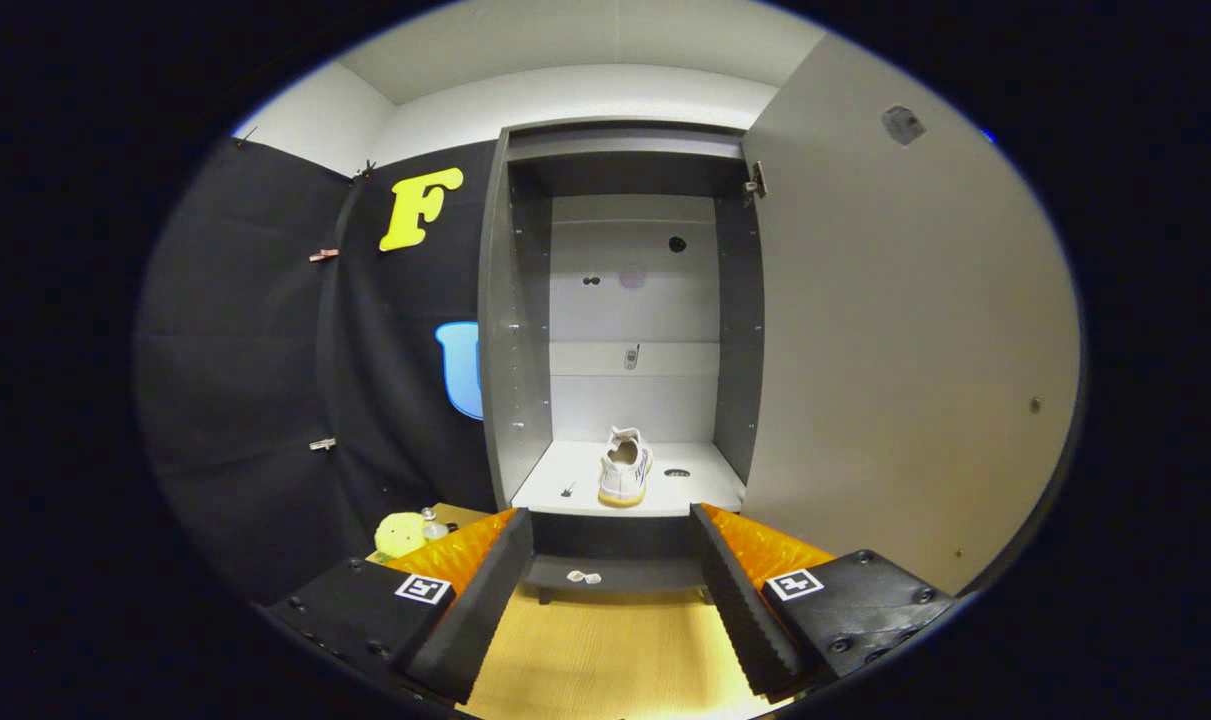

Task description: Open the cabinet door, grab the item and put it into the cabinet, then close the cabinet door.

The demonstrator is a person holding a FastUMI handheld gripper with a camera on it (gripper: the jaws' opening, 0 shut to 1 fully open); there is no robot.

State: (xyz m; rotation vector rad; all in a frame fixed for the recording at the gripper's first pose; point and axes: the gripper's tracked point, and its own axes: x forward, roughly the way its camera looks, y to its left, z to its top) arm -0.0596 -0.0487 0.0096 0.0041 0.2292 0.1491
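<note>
Your shoe (625, 467) already stands inside the cabinet (513, 330), upright on its sole on the pale bottom shelf (575, 480), near the front lip and roughly midway between the side walls; its open heel faces you and its toe points in toward the back panel, so its long axis runs front to back, turned slightly off square; that leaves the heel as the part closest to the opening, and if it sits as near the edge as it looks, the closing door could clip it and knock the shoe askew or stop short of shutting, so judge that gap before you swing anything; the gripper (613, 590) hangs outside the cabinet, below and in front of the shelf, with its fingers spread wide and nothing between them but the wooden floor (605, 650); the door (895, 340) stands swung fully open to the right, its inner face toward you, hinged at the cabinet's right wall; by my reading the closing is what remains, and the risk there lies in how you reach the door; push on the broad face near the hinge and it will resist and may bounce back; catch its free edge with one finger only and the finger may slip off; a small yellow-green toy (401, 535) lies to the left of the fingers, by the cabinet's foot, well clear of the door's swing.
</note>
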